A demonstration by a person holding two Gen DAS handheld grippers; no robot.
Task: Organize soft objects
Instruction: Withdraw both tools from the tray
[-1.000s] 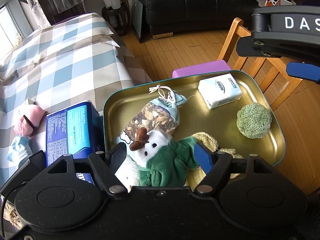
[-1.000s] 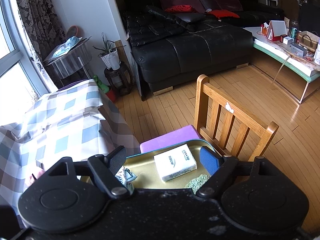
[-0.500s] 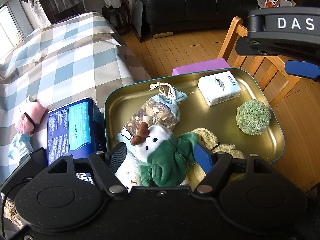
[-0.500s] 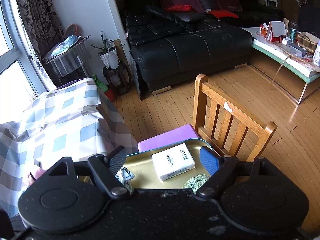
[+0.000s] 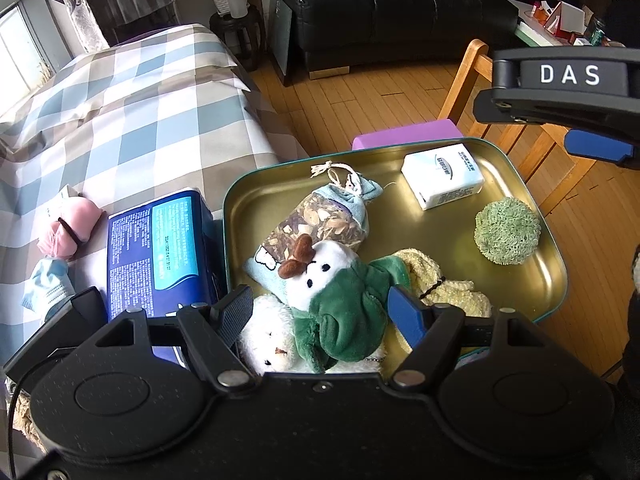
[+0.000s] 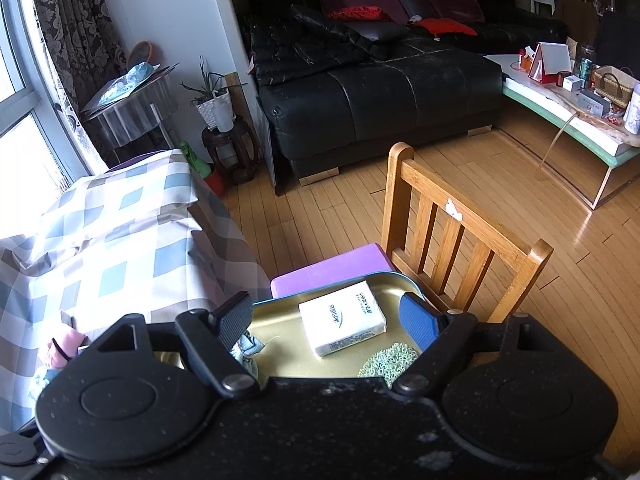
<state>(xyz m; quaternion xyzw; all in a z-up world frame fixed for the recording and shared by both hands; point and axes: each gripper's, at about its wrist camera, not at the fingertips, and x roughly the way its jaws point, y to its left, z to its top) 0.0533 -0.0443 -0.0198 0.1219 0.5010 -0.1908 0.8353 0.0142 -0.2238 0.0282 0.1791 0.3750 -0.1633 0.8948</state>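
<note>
A gold metal tray (image 5: 532,280) holds several soft things: a leaf-print drawstring sachet (image 5: 320,224), a white tissue pack (image 5: 442,174), a green knitted ball (image 5: 507,230), a yellow cloth (image 5: 452,284) and a white and green plush toy (image 5: 340,300). My left gripper (image 5: 320,308) is low over the tray's near end, shut on the plush toy's green body, which fills the gap between the pads. A fluffy white plush (image 5: 272,344) lies under it. My right gripper (image 6: 326,314) hangs open above the tray's far end with nothing in it. The tissue pack (image 6: 342,318) lies below it.
A blue package (image 5: 160,244), a pink soft bundle (image 5: 70,228) and a light blue sock (image 5: 46,284) lie on the checked cloth (image 5: 132,120) left of the tray. The tray rests on a purple cushion (image 6: 328,268) on a wooden chair (image 6: 460,232). A black sofa (image 6: 380,96) stands behind.
The left wrist view has drifted very slightly over the tray. Both grippers keep the same jaw width, and the plush toy stays between the left pads.
</note>
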